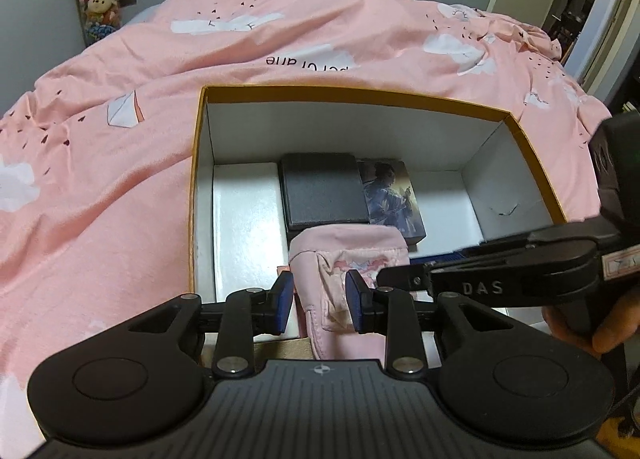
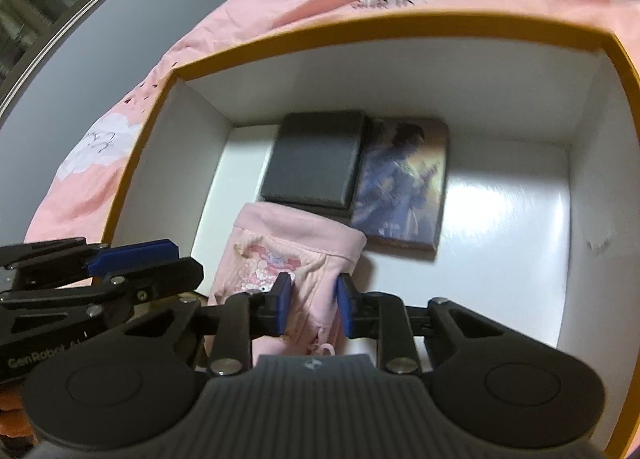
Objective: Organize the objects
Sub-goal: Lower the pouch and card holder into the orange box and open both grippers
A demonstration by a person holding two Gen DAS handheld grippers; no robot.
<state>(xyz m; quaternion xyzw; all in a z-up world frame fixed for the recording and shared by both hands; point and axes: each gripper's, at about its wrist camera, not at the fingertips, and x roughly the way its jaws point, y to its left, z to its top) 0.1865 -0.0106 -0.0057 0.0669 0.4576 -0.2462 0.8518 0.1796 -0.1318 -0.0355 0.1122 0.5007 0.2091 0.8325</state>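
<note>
Your left gripper [image 1: 319,302] and right gripper [image 2: 312,305] both clamp the pink pouch [image 2: 288,259], which sits inside the orange box [image 2: 400,25] beside the black case [image 2: 316,159] and picture card [image 2: 404,183].

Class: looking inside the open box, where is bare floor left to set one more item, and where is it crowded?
Bare white floor lies on the right, between the picture card and the box's right wall. A narrower strip runs between the left wall and the black case. The middle is crowded: case, card and pink pouch sit together, both grippers at the pouch.
</note>
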